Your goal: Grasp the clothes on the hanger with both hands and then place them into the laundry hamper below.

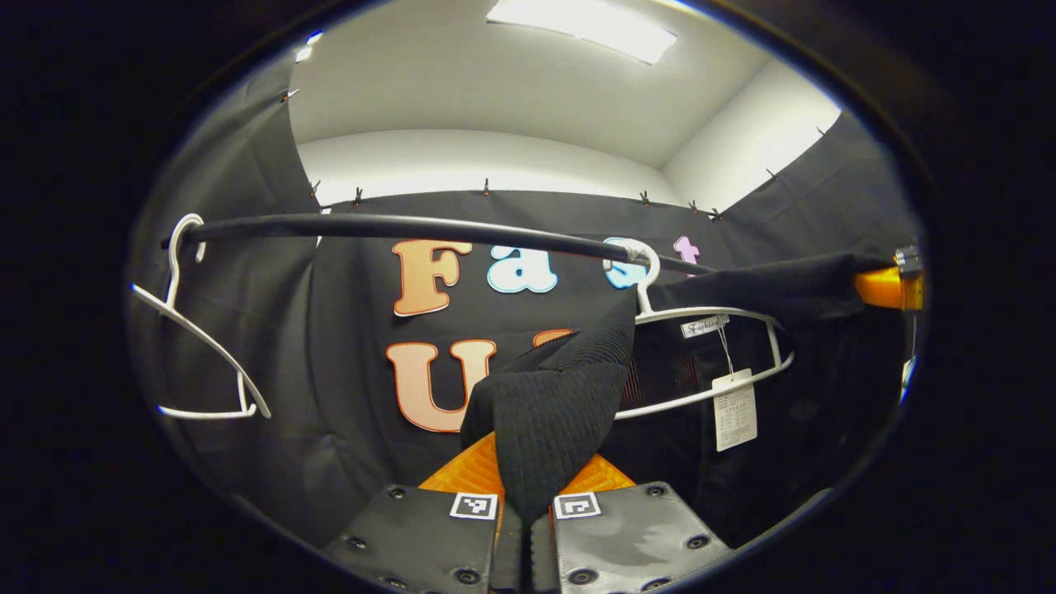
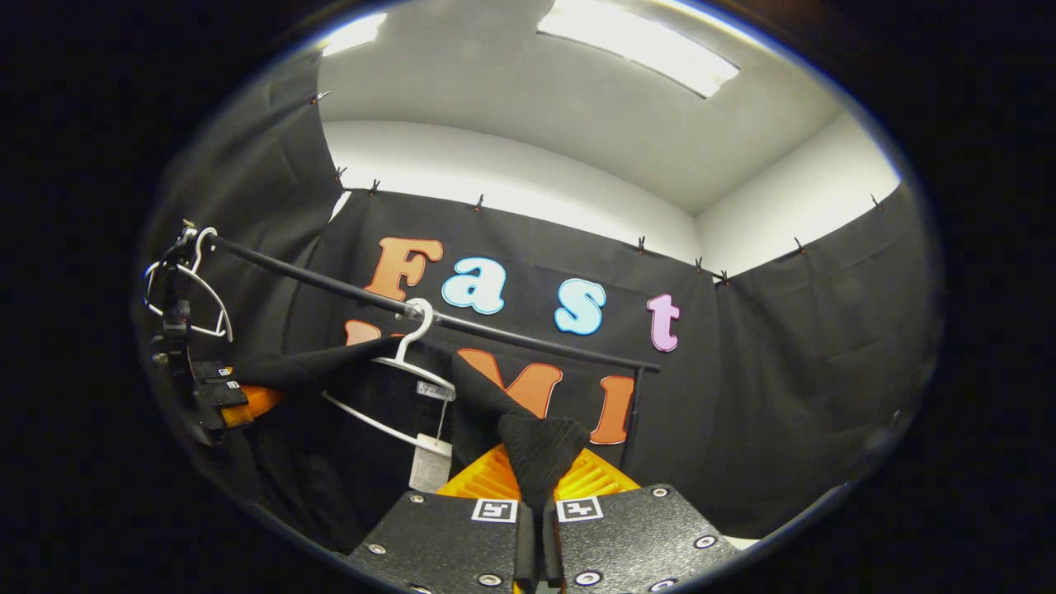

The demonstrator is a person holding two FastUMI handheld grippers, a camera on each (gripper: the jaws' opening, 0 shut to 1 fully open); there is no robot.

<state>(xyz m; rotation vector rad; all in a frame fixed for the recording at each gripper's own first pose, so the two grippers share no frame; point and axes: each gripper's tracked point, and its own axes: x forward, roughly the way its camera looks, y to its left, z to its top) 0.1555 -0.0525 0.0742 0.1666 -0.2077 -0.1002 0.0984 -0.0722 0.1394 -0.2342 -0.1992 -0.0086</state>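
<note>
While the black garment [image 1: 569, 388] hangs mid-frame on its white hanger [image 1: 709, 363], left tool [image 1: 525, 495] and right tool [image 2: 536, 495] each clench a shoulder, pulling outward to free it.

Black ribbed garment [image 1: 549, 412]; white hanger [image 1: 709, 363]; second white hanger [image 1: 198, 330]; black rail [image 1: 396, 225]; white tag [image 1: 734, 410].

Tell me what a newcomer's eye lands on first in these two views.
First, the black garment stretched between both grippers: the left gripper has its jaws closed on one bunched end, the right gripper on the other. Next, the white hanger still inside it, hooked on the black rail, a paper tag dangling. An empty hanger hangs at the rail's far end.
</note>
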